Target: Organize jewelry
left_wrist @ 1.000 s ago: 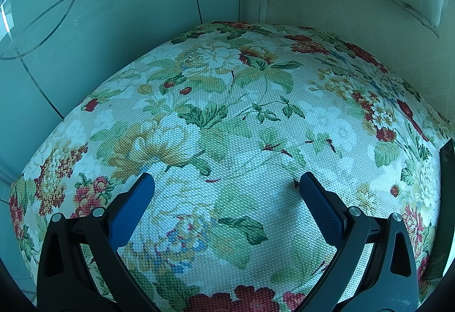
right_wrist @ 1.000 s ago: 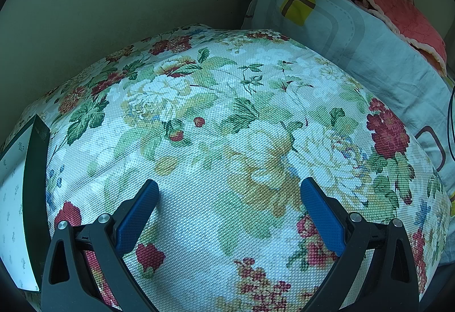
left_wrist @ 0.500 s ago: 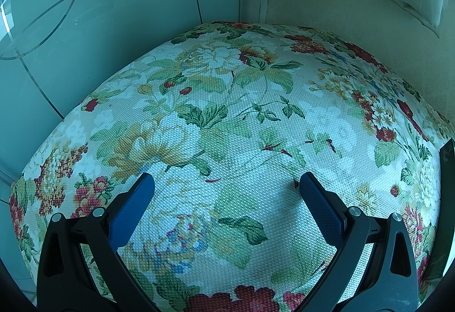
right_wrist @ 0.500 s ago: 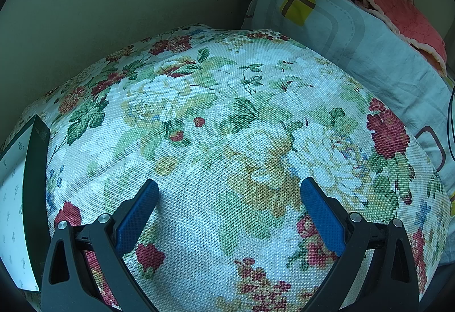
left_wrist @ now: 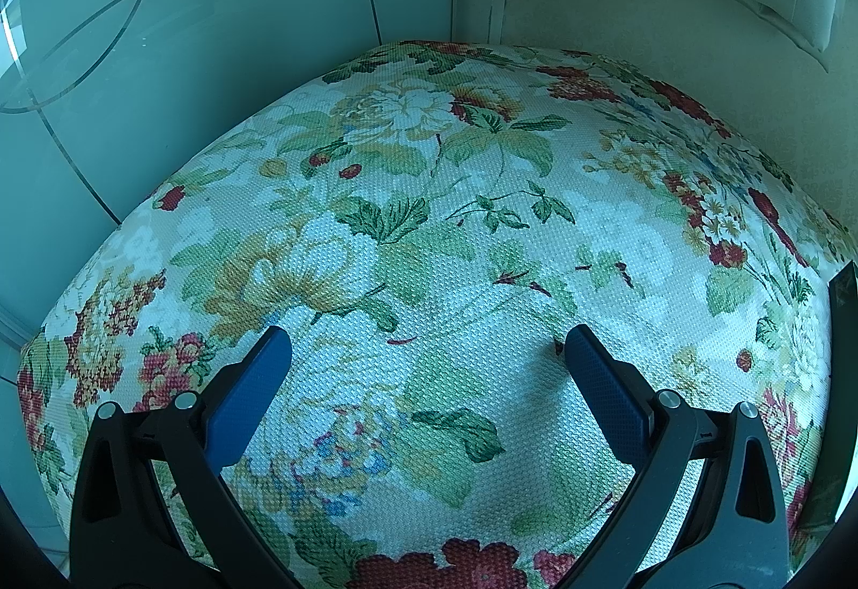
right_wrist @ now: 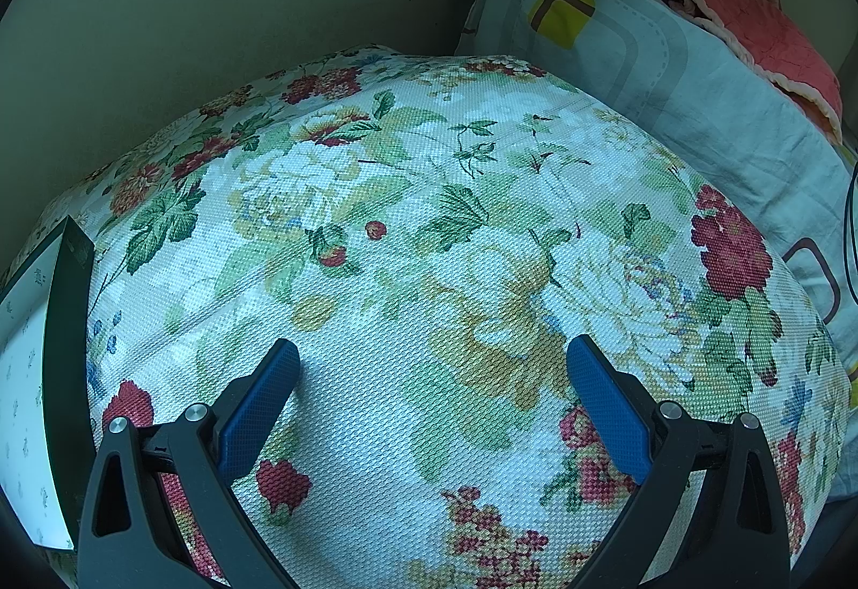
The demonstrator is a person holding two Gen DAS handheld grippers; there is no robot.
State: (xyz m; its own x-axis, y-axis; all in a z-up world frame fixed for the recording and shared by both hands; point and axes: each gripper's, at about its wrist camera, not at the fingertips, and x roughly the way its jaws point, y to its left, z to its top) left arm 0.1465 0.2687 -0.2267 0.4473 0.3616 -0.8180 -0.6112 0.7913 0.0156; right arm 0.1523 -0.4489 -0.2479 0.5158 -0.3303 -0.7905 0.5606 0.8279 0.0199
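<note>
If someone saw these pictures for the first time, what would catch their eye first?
The flowered cloth fills both views, with open blue-tipped left tongs and right tongs above it. A dark-edged box sits at the cloth's left edge in the right view, and a grey pillow lies at the far right.

1. The left gripper (left_wrist: 423, 339) has its two blue fingers (left_wrist: 252, 390) spread wide apart, with nothing between them.
2. The right gripper (right_wrist: 431, 350) is the same: wide apart, holding nothing.
3. Both point forward and tip down a little.
</note>
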